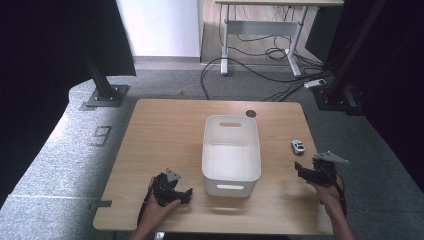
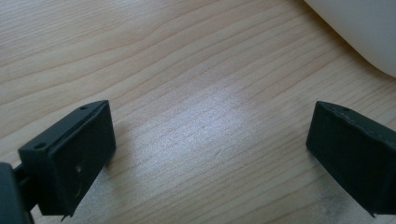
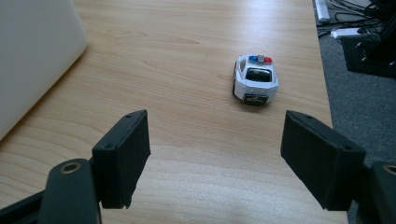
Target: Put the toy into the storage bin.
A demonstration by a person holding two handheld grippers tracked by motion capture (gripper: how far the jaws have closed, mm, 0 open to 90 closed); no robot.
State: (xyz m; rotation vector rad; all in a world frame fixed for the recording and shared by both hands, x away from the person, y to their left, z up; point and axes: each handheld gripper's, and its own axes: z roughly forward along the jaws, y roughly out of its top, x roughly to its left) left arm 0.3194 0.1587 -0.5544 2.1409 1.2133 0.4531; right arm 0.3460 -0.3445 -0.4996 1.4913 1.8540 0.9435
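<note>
Facing a white toy police car (image 3: 255, 77) lying ahead on the wooden table (image 1: 165, 130), the right gripper (image 3: 215, 156) is holding its jaws wide apart and empty. The left gripper (image 2: 210, 154) is hovering wide open over bare wood just beside the white bin (image 1: 231, 150).

A large digit 9 (image 1: 102, 135) was marked on the grey floor (image 1: 65, 145) left of the surface; nothing else was legible.
</note>
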